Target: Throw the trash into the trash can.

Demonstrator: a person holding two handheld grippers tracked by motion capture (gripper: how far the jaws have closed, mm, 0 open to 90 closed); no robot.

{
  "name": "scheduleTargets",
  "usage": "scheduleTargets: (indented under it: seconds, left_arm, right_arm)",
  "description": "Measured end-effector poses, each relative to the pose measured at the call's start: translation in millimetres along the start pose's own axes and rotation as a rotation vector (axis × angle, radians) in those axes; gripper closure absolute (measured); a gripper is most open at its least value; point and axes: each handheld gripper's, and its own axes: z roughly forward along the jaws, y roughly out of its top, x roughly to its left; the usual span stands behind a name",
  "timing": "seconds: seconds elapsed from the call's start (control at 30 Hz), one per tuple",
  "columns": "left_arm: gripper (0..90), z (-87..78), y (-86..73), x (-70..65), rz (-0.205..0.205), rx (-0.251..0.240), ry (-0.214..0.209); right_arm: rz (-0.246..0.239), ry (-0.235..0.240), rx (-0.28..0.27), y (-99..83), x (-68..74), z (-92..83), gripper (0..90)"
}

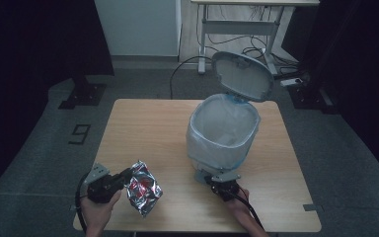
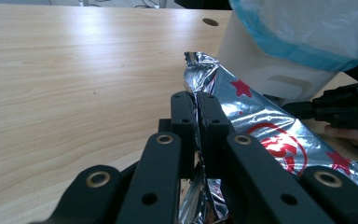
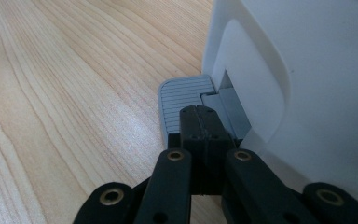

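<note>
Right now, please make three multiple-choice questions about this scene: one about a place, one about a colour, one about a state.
1. Where does the foil snack bag lie?
A. inside the bin
B. on the wooden table, at the left of the pedal bin
C. on the floor

2. What colour is the print on the snack bag?
A. red
B. green
C. black

3. How is the bin lid?
A. closed
C. raised open
B. lying on the table

Answers:
1 B: the high view shows it on the wooden table, beside the pedal bin.
2 A: the left gripper view shows red stars on the silver foil.
3 C: the lid stands up behind the bin, and the right gripper rests shut on the pedal. The left gripper pinches the bag.
</note>
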Motion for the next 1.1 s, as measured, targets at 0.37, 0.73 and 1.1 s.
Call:
scheduleTargets:
  seconds: [0.37, 0.73, 1.1]
  left_arm:
    - [87.2, 1.5, 17.5, -9.0, 0.02, -0.008, -0.028]
    - [87.2, 4.7, 41.3, -23.7, 0.057, -0.012, -0.072]
    - [87.2, 3.5, 62.3, -30.0, 0.078, -0.025, -0.087]
  right_arm:
    - [0.005, 0.002, 0.0, -0.2, -0.5, -0.2, 90.0]
    - [0.005, 0.001, -0.001, -0.3, -0.8, -0.4, 90.0]
    - [0.005, 0.0, -0.001, -0.3, -0.6, -0.4, 90.0]
